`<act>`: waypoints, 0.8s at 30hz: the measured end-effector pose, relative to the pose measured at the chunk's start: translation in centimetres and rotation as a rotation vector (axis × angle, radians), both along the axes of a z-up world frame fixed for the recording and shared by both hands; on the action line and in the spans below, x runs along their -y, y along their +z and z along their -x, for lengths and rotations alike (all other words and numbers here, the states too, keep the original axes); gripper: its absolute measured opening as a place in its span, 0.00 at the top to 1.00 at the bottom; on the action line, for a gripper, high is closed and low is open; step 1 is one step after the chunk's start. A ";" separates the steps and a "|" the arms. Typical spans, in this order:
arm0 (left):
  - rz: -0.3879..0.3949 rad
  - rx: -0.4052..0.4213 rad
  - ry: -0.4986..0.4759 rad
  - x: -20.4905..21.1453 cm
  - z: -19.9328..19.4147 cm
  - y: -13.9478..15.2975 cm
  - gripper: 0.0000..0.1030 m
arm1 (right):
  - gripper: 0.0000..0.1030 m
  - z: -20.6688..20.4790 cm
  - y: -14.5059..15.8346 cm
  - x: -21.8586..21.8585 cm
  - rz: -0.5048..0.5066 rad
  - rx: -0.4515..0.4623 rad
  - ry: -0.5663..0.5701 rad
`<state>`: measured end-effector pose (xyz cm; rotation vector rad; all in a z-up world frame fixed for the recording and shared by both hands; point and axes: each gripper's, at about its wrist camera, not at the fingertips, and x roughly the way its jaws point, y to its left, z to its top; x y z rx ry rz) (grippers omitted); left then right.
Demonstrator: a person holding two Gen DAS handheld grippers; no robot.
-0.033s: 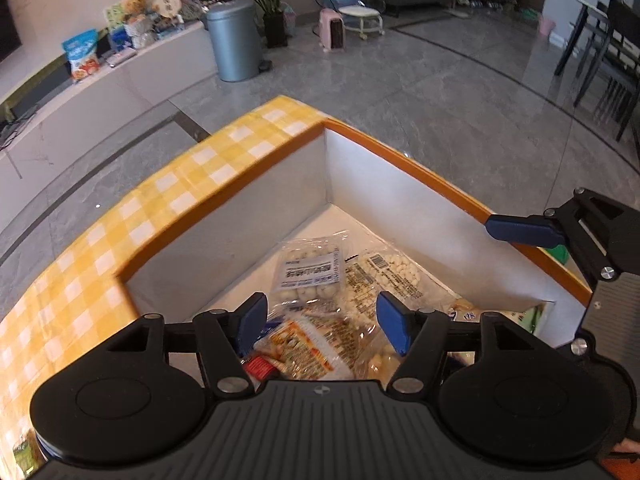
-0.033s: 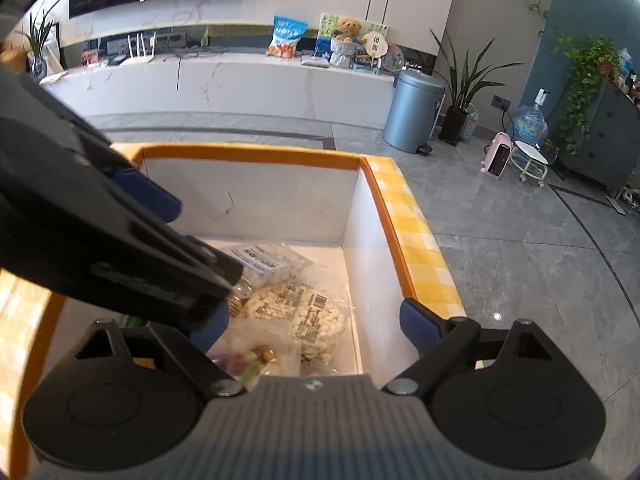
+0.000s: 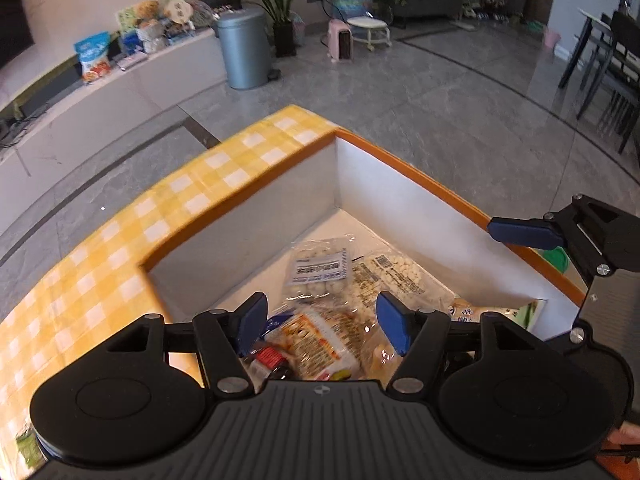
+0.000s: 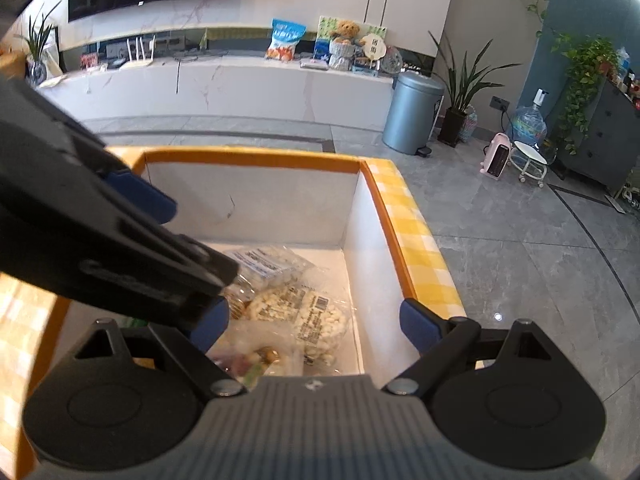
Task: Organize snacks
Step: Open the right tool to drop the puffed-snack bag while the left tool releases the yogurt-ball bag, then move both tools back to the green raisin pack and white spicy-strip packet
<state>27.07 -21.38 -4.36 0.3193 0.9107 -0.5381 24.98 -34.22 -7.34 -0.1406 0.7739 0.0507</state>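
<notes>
A white box (image 3: 256,224) with an orange rim and yellow checked sides holds several clear snack bags. A bag of white balls (image 3: 320,268) lies at its far end and an orange-printed bag (image 3: 316,340) nearer. My left gripper (image 3: 322,320) is open and empty, hovering above the orange-printed bag. My right gripper (image 4: 314,326) is open and empty above the box (image 4: 256,204), over a bag of white pieces (image 4: 316,316). The left gripper's body (image 4: 100,240) crosses the right wrist view and hides the box's left part. The right gripper's finger (image 3: 524,232) shows at the box's right wall.
The box stands above a grey tiled floor (image 3: 440,120). A grey bin (image 3: 244,48) and a potted plant (image 3: 280,12) stand by a long white counter (image 4: 240,84) with snack bags and a teddy bear. A dark table with chairs (image 3: 604,56) is at the far right.
</notes>
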 end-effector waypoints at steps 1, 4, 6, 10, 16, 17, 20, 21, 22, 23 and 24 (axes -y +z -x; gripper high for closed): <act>0.009 0.010 0.010 -0.5 0.4 0.4 0.28 | 0.13 0.3 0.3 -0.1 -0.006 0.008 -0.004; 0.037 0.029 0.055 -2.3 1.6 1.6 0.28 | 0.12 1.4 1.1 -0.8 -0.018 0.036 -0.017; 0.055 0.041 0.083 -3.7 2.6 2.3 0.28 | 0.12 2.3 1.6 -1.4 -0.028 0.054 -0.023; 0.074 0.060 0.141 -6.6 4.7 3.5 0.28 | 0.12 4.1 2.4 -2.7 -0.055 0.079 -0.025; 0.134 0.079 0.265 -12.1 8.5 4.5 0.28 | 0.12 7.2 3.7 -4.9 -0.140 0.133 -0.055; 0.144 0.082 0.289 -13.1 9.1 4.7 0.28 | 0.12 7.7 3.8 -5.3 -0.159 0.140 -0.061; 0.164 0.101 0.358 -16.0 11.0 4.8 0.27 | 0.12 9.1 4.3 -6.7 -0.222 0.159 -0.065; 0.169 0.108 0.383 -17.0 11.6 4.9 0.27 | 0.12 9.5 4.4 -7.3 -0.239 0.167 -0.064; 0.175 0.117 0.409 -17.8 12.1 4.9 0.27 | 0.12 10.0 4.5 -7.9 -0.252 0.176 -0.063; 0.180 0.129 0.439 -18.9 12.6 4.9 0.27 | 0.12 10.5 4.7 -8.6 -0.262 0.188 -0.059; 0.184 0.140 0.468 -19.9 13.2 4.9 0.27 | 0.12 10.9 4.8 -9.4 -0.268 0.200 -0.051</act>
